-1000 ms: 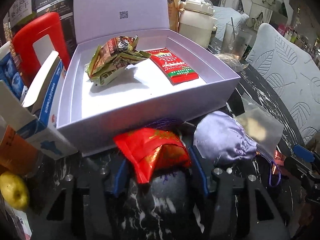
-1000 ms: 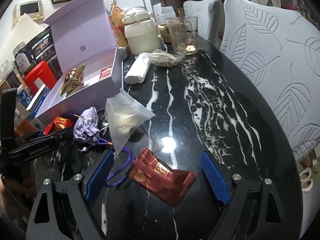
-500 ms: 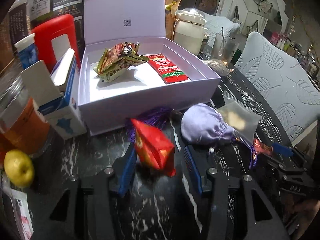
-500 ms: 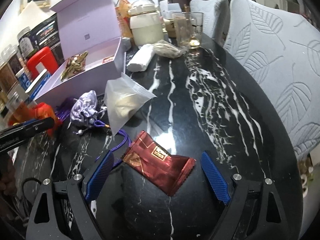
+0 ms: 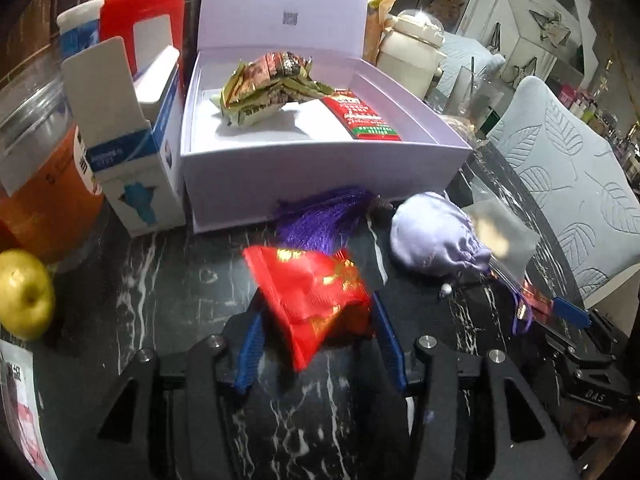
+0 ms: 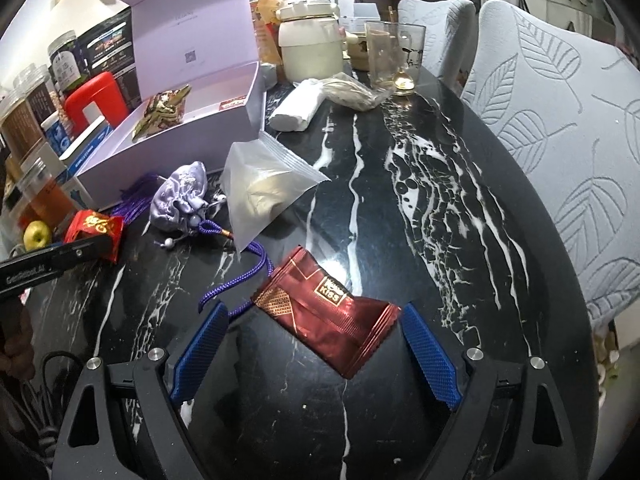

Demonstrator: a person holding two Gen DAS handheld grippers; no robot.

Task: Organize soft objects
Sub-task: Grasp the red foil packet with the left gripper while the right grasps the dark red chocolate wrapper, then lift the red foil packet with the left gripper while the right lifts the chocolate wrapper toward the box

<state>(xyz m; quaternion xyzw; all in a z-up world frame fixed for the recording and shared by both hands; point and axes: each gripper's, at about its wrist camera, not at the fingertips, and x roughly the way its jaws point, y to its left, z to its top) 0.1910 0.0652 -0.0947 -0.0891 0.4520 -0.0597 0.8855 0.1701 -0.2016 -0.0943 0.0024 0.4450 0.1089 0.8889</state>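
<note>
The red packet [image 5: 316, 300] sits pinched between the blue pads of the left gripper [image 5: 320, 332], lifted off the black marble table [image 6: 420, 200] just near of the open lilac box [image 5: 320, 172]. It looks light, crinkly and soft, so it will likely fold and may slip; a hold across its middle, as now, seems safest. The right gripper [image 6: 314, 354] stands wide open, its jaws either side of a dark red wrapper [image 6: 326, 312] lying flat on the table, not yet pressed. That wrapper looks slick and thin, best taken across its short width. Between packet and box lie a purple tassel [image 5: 324, 216] and, right of it, a lilac pouch [image 5: 436, 236] with a cord, which could snag. Green wrappers [image 5: 268, 84] and a red sachet [image 5: 360, 118] already lie in the box.
</note>
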